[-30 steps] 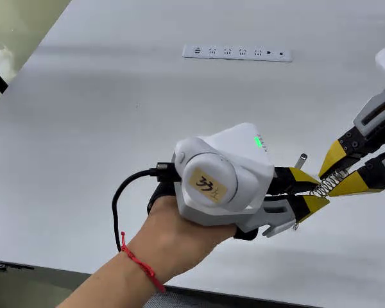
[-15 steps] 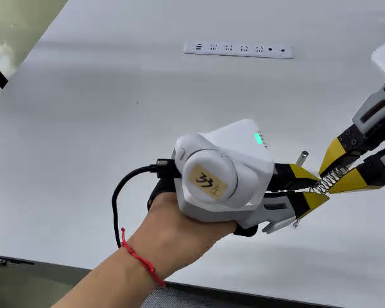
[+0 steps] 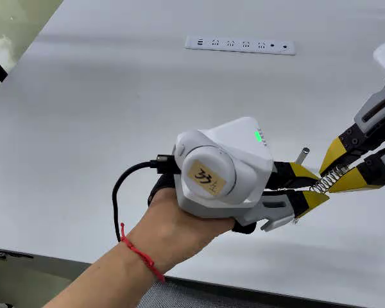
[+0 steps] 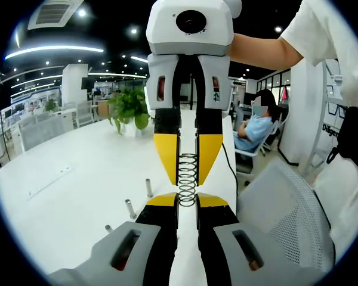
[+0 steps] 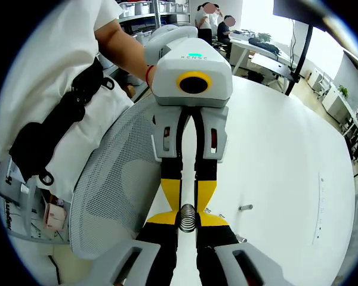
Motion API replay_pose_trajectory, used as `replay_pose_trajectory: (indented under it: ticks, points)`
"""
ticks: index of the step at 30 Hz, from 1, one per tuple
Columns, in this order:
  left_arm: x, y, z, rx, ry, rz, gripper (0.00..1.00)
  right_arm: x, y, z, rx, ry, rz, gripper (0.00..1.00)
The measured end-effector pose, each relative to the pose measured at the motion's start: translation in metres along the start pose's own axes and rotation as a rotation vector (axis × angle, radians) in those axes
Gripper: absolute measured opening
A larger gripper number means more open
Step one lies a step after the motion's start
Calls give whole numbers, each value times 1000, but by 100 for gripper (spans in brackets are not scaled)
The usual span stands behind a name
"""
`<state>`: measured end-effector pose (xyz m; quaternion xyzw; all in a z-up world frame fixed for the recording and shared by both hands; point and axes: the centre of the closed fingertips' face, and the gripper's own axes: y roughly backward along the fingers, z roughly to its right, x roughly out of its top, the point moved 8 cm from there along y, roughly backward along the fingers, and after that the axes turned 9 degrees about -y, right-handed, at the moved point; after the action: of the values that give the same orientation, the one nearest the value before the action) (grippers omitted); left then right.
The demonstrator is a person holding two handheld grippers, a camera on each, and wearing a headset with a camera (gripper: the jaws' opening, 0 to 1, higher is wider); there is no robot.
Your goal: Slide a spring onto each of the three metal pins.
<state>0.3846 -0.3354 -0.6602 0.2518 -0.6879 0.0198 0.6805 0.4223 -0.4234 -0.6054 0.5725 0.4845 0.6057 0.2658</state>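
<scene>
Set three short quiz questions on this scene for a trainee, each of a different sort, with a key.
1. True or false: the spring already sits on a pin.
2. Pick one: how many pins stand on the table in the left gripper view? A) two B) three C) five
3. Short answer: what lies flat at the table's far side in the head view?

Key
1. False: it is held off the table, apart from the pins.
2. B
3. A power strip
</scene>
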Motion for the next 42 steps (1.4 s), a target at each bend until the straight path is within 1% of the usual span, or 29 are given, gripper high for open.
replay_pose_trajectory:
  ticks: [6, 13, 16, 21, 23, 26, 27, 33, 34, 38, 42]
  points:
    - [-5, 5, -1, 5, 13, -11, 11, 0, -1, 1, 2, -11, 1, 7]
    - [-14, 15, -5, 26, 21, -24, 14, 0, 1, 7, -12, -26, 10, 7]
    - [-20, 21, -7, 41, 23, -37, 17, 0, 1, 8, -18, -36, 10, 7]
    - [-29, 30, -10, 62, 22, -53, 23, 2, 3, 16, -40, -46, 4, 7]
    - [-32, 33, -11, 72, 26, -62, 27, 5, 5, 19, -48, -47, 6, 7]
    - [-37, 37, -13, 86, 24, -75, 34, 7, 4, 26, -68, -49, 6, 7]
    - [-39, 40, -14, 92, 22, -78, 36, 7, 6, 32, -88, -47, -4, 7]
    - [-46, 48, -18, 115, 18, -87, 44, 13, 4, 49, -130, -59, -22, 7]
    - [-47, 49, -19, 118, 18, -87, 46, 13, 3, 54, -136, -60, -27, 7]
    - [-51, 52, -20, 125, 18, -92, 51, 13, -1, 68, -152, -70, -45, 7]
    - [-55, 55, -22, 138, 24, -80, 57, 14, -8, 80, -154, -76, -60, 7]
